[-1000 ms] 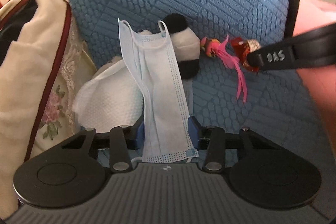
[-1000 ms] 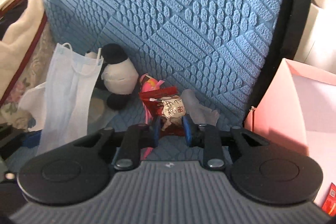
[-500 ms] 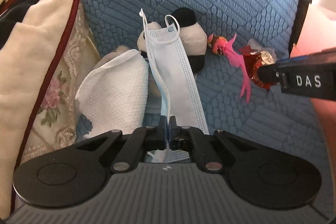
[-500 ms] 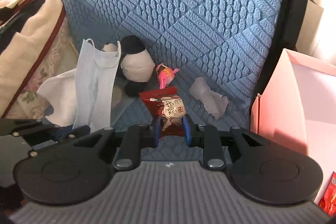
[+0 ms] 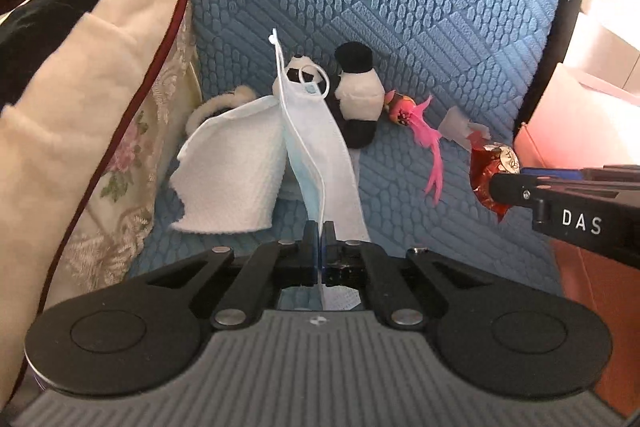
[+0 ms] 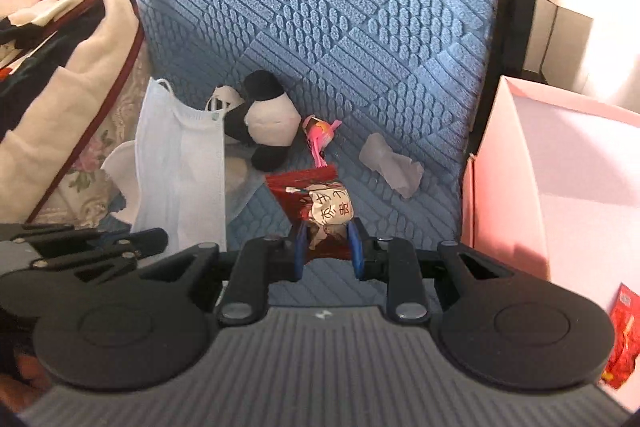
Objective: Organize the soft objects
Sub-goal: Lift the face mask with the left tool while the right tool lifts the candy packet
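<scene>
The left gripper (image 5: 319, 233) is pinched tight on the bottom of a pale blue face mask (image 5: 320, 139), which stands up in front of it. The right gripper (image 6: 327, 247) squeezes a red candy wrapper (image 6: 320, 203) between its blue pads.

Everything sits on a blue bumpy chair (image 5: 400, 7). Just behind the mask is a small toy panda (image 5: 356, 99), leaning on the chair back. A white paper towel (image 5: 232, 171) touches the mask on its left side. Right of the panda lies a little pink feather toy (image 5: 420, 123), and past that a crumpled grey scrap (image 6: 390, 167).

A big pile of cream and flowered cloth (image 5: 80, 107) crowds the left side of the seat. A pink box (image 6: 560, 179) stands just beside the chair on the right, open at the top, with a red packet (image 6: 622, 339) inside. The chair's black rim (image 6: 504, 27) runs up between seat and box. The front of the seat, near the grippers, is bare blue cloth.
</scene>
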A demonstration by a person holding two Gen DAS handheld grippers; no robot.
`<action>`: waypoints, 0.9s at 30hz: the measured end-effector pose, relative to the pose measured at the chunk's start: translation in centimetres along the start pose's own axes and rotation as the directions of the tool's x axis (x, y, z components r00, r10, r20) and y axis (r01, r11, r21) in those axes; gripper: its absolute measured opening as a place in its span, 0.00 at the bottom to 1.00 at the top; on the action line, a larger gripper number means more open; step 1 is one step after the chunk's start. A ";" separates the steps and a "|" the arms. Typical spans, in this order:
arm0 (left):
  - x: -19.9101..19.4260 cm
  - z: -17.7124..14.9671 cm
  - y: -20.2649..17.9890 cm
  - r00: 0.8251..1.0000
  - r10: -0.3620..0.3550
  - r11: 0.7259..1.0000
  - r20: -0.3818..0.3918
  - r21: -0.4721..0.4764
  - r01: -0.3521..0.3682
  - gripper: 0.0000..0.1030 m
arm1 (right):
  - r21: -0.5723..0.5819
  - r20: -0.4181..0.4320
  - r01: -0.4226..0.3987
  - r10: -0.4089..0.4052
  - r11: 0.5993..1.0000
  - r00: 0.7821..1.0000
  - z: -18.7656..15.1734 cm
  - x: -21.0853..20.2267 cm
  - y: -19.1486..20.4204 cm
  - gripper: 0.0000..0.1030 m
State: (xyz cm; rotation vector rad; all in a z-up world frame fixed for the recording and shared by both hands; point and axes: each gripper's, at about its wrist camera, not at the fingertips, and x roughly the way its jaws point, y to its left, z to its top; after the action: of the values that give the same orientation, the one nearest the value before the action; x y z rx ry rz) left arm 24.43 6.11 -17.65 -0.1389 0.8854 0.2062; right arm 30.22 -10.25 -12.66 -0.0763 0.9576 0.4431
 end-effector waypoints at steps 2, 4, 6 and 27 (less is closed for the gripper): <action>-0.7 -0.3 0.4 1.000 -0.025 0.999 -0.004 -0.021 0.025 0.02 | 0.009 0.002 0.004 -0.004 1.000 1.000 -0.3 -0.5 0.1 0.25; -1.5 -0.6 0.6 0.999 -0.038 0.999 -0.005 -0.029 0.038 0.02 | 0.015 0.004 0.007 -0.007 1.000 1.000 -0.8 -1.3 0.3 0.25; -2.3 -1.0 0.9 0.998 -0.059 0.997 -0.011 -0.041 0.058 0.02 | 0.023 -0.004 0.011 -0.011 1.000 1.000 -1.5 -1.9 0.6 0.25; -8.5 -5.9 0.0 0.987 -0.145 0.989 -0.064 -0.028 0.143 0.02 | -0.037 -0.030 0.047 -0.048 0.998 0.998 -7.4 -7.7 3.4 0.25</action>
State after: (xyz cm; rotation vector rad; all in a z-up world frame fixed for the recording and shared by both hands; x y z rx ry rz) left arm 14.80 3.85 -14.68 -0.2320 0.9347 0.0779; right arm 19.30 -11.62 -10.30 -0.1390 0.9761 0.4162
